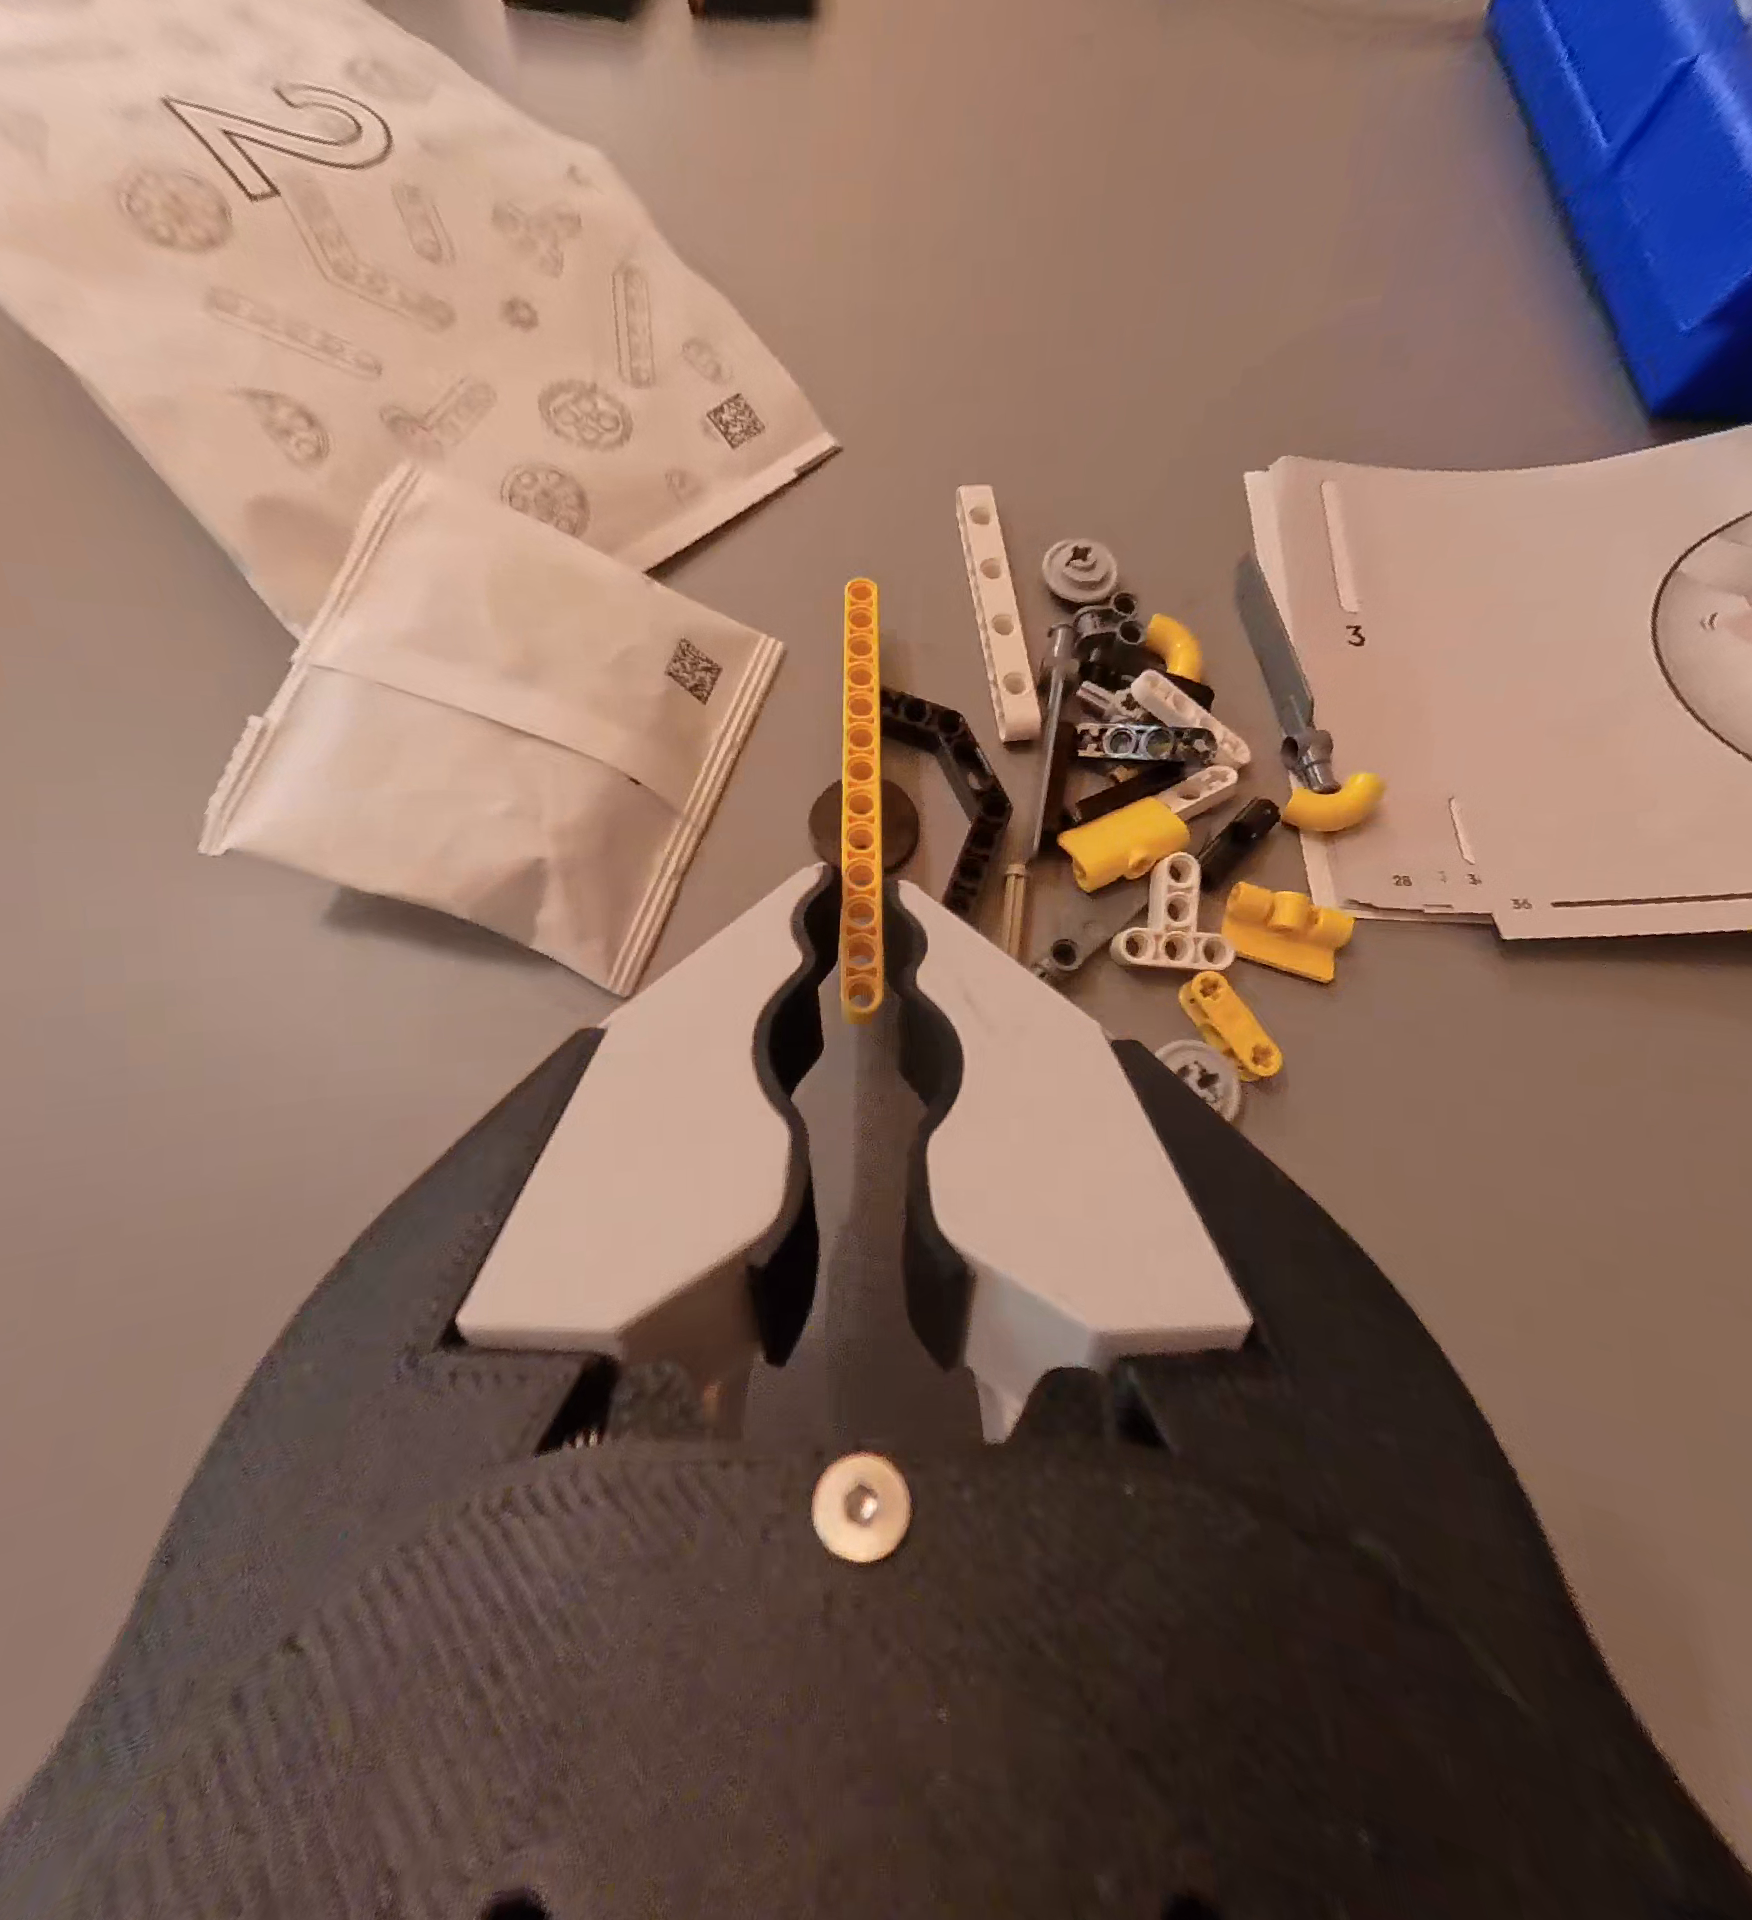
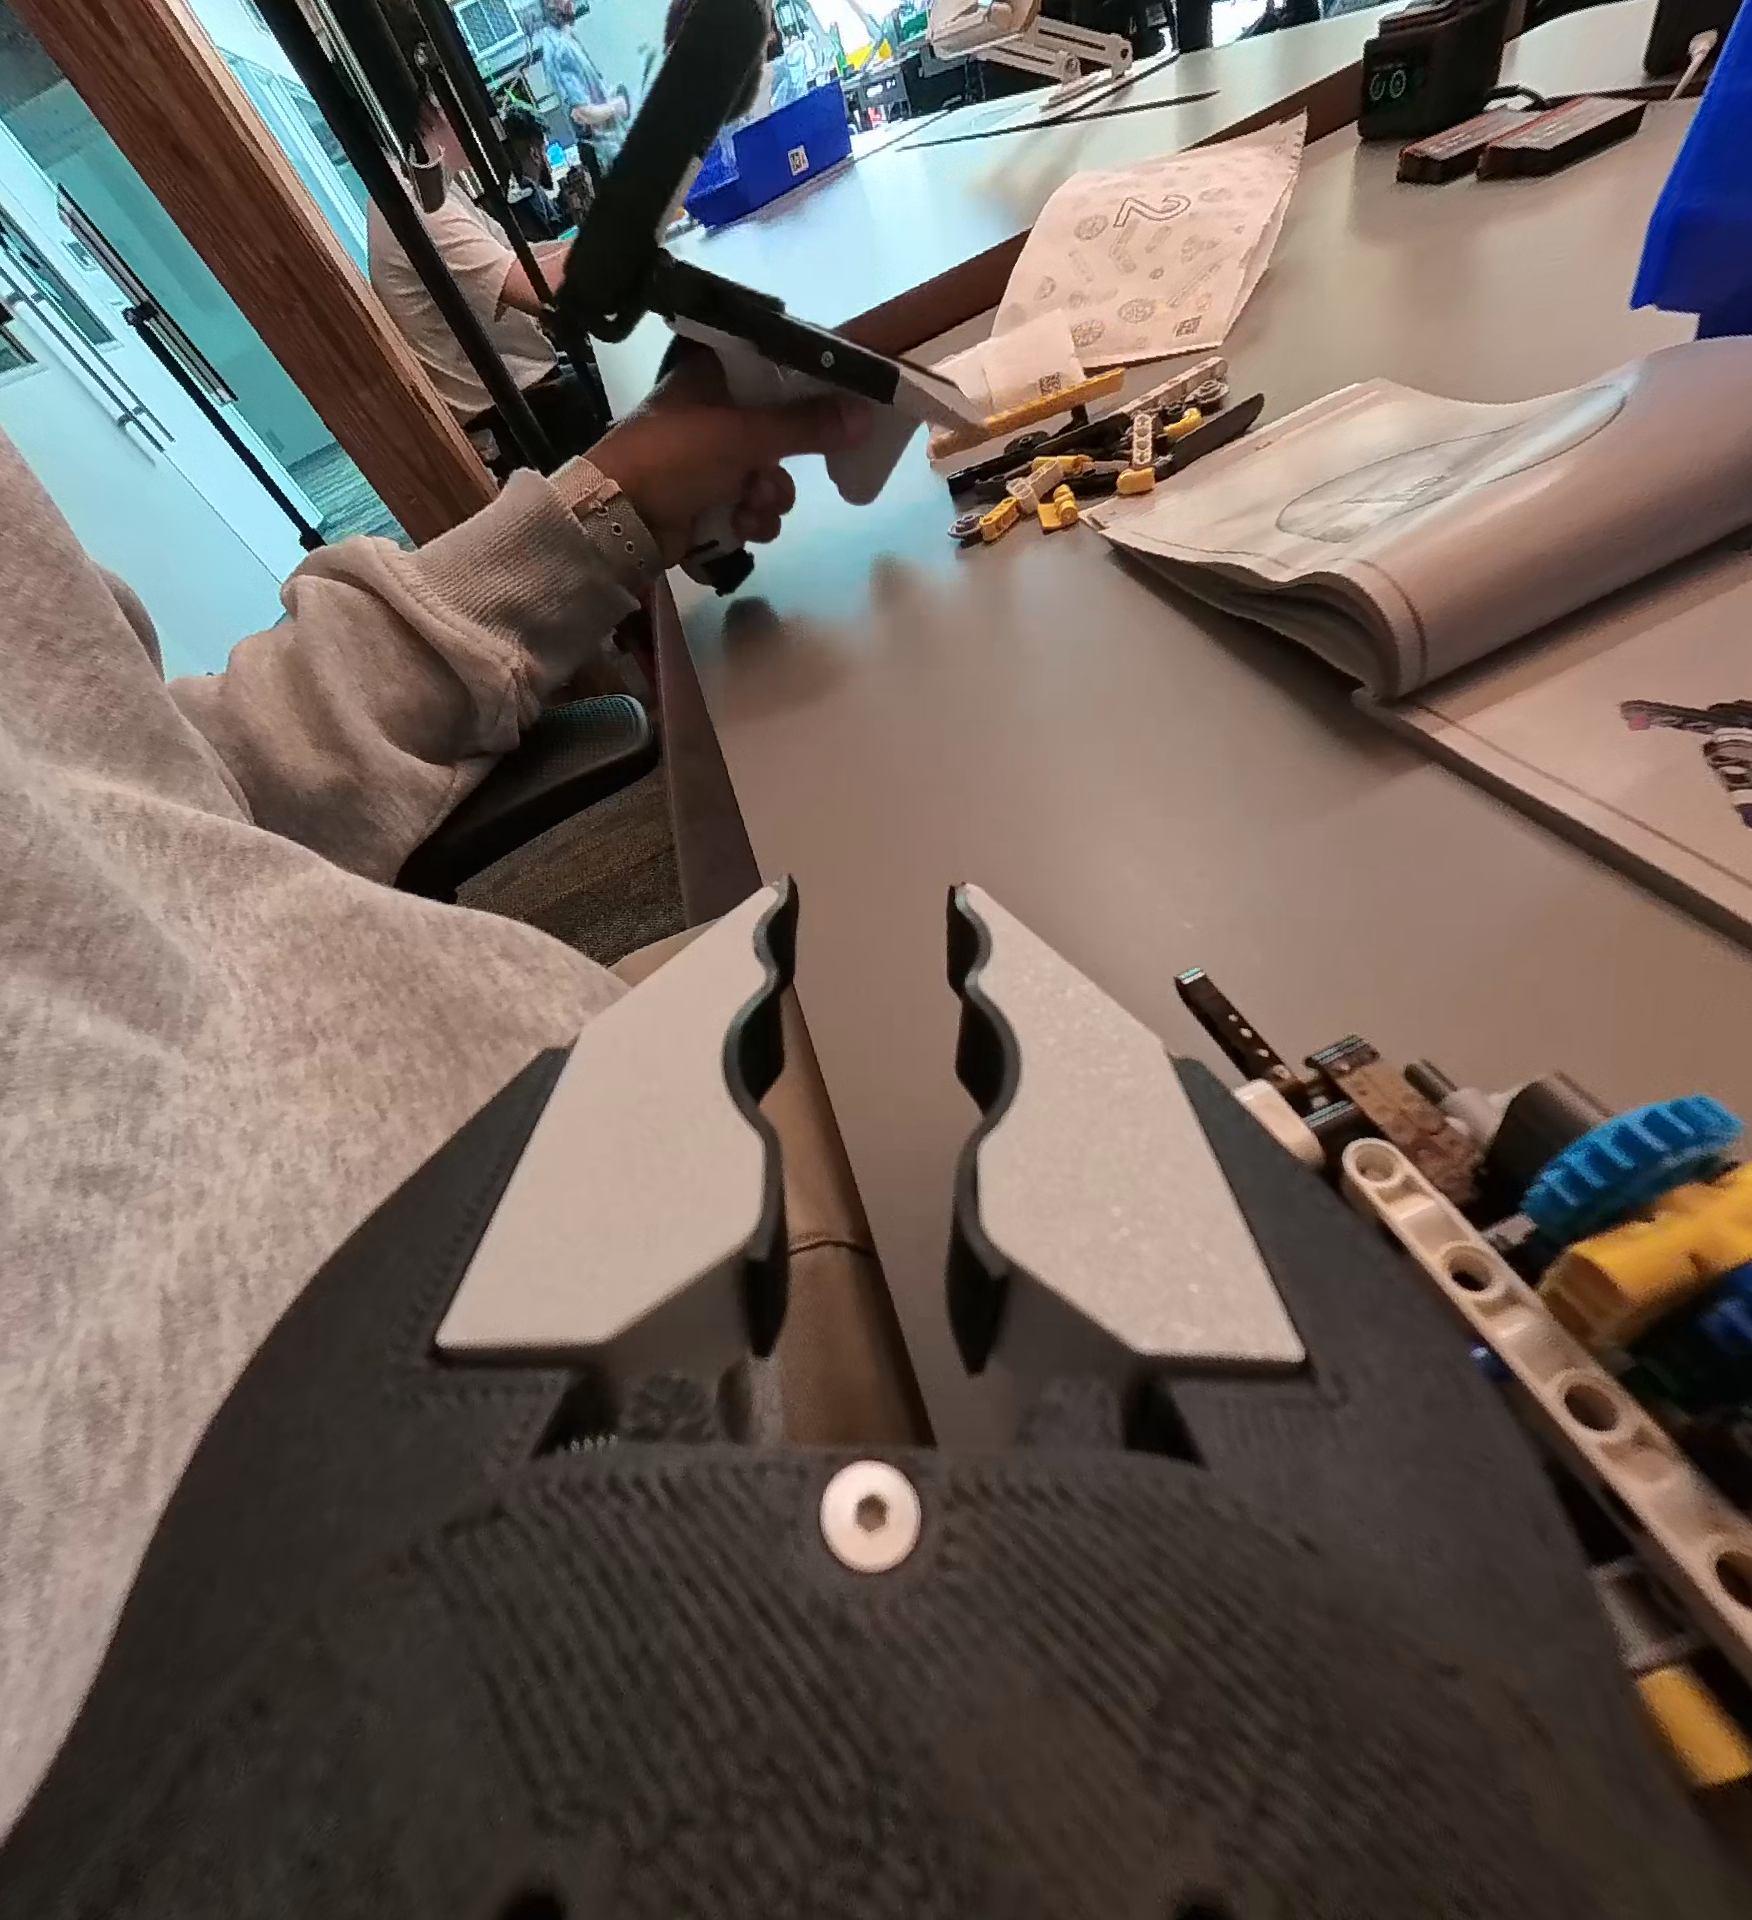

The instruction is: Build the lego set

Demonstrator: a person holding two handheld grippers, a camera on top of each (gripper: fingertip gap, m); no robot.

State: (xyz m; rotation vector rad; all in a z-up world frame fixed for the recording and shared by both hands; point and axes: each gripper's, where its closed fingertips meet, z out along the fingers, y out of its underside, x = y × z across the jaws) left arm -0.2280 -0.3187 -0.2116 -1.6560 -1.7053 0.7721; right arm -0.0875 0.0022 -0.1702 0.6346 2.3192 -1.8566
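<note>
The left gripper (image 1: 861,914) pinches the near end of one long yellow beam (image 1: 860,769), lifted over the loose pile of pieces (image 1: 1152,790) on the table (image 1: 955,260). It looks light, stiff and slick, so a grip nearer mid-length should resist swinging. The right gripper (image 2: 872,935) hangs empty, jaws apart, beside the half-built model (image 2: 1599,1278). Two paper bags (image 1: 498,748) lie nearby.

a blue plastic bin (image 1: 1682,197) sits at the far right of the grey table (image 1: 1111,260), dark boxes (image 2: 1506,145) lie farther back, and people (image 2: 456,249) sit beyond its left edge.
</note>
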